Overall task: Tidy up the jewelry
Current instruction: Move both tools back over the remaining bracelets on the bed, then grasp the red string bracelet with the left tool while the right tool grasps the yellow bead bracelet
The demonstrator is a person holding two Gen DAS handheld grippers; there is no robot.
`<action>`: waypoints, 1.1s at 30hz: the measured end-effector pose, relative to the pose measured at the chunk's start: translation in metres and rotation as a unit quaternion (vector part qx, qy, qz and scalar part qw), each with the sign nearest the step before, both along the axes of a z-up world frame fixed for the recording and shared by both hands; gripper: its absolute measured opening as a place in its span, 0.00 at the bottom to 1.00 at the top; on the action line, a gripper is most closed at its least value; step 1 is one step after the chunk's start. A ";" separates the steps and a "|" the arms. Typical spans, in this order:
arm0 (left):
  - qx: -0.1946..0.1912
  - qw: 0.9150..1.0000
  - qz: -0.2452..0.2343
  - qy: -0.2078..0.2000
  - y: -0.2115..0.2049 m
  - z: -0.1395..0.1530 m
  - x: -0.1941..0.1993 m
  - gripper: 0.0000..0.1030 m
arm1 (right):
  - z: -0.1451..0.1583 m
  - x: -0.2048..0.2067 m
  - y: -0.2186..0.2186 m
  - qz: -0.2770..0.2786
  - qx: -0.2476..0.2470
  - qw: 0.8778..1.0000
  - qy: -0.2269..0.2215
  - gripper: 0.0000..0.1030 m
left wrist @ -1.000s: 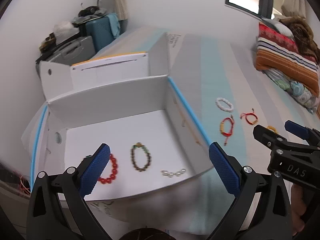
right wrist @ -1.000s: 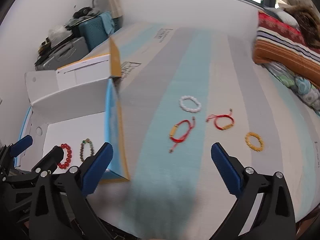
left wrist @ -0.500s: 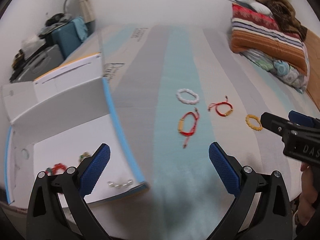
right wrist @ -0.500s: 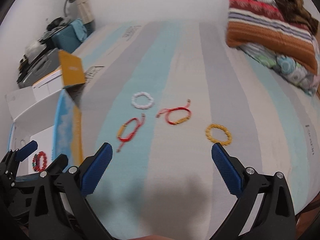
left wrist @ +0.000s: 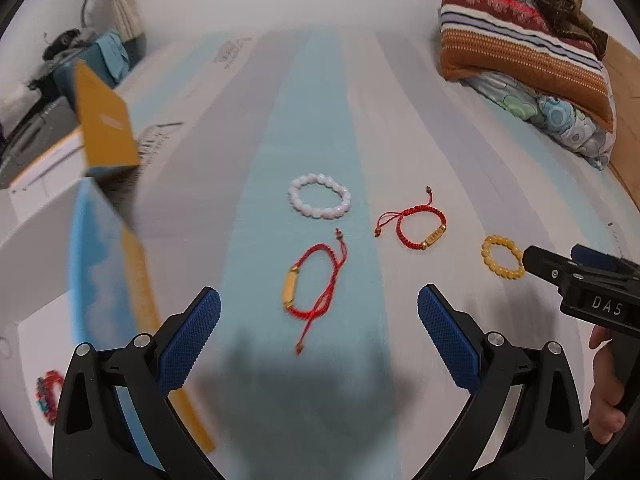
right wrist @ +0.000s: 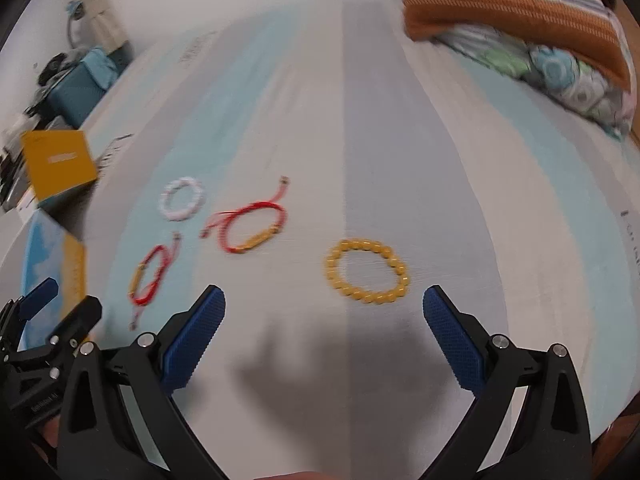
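Observation:
Several bracelets lie on the striped bed sheet. In the left wrist view: a white bead bracelet (left wrist: 320,201), a red cord bracelet with a gold bar (left wrist: 310,288), a second red cord bracelet (left wrist: 416,225) and a yellow bead bracelet (left wrist: 502,257). My left gripper (left wrist: 319,334) is open and empty, just short of the gold-bar bracelet. My right gripper (right wrist: 323,330) is open and empty, just short of the yellow bead bracelet (right wrist: 366,277). The white box (left wrist: 36,264) at the left holds a red bead bracelet (left wrist: 48,394).
The box's blue and orange wall (left wrist: 108,280) stands at the left, with an orange flap (left wrist: 105,120) behind it. Folded striped blankets (left wrist: 520,48) lie at the back right. The right gripper shows at the right edge of the left wrist view (left wrist: 588,280).
Both grippers have swung right, away from the box and toward the bracelets on the sheet. The bracelets now look closer. Both stay open and empty.

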State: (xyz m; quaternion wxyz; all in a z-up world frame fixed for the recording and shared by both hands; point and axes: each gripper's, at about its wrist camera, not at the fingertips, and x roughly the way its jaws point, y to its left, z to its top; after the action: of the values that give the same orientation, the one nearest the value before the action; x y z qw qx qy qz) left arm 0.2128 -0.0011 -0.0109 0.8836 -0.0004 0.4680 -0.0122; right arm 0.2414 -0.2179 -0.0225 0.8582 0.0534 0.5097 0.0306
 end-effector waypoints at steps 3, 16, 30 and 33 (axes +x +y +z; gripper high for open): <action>-0.004 1.000 0.000 0.015 -0.001 -0.019 0.015 0.94 | -0.015 0.013 -0.010 -0.006 -0.001 1.000 0.013 0.93; 0.000 0.999 0.004 0.051 0.010 -0.060 0.050 0.93 | -0.056 0.033 -0.025 -0.027 -0.006 0.998 0.047 0.74; 0.017 0.997 0.000 0.076 0.010 -0.079 0.049 0.33 | -0.069 0.039 -0.029 -0.037 -0.019 0.997 0.062 0.30; 0.020 0.997 0.001 0.077 0.007 -0.079 0.046 0.23 | -0.072 0.040 -0.030 -0.040 -0.020 0.997 0.066 0.25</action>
State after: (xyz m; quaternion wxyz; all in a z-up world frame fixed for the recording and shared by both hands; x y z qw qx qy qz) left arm 0.2591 0.0061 -0.0894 0.8450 0.0160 0.5346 -0.0018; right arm 0.2809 -0.2475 -0.0945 0.8239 0.0583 0.5634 -0.0175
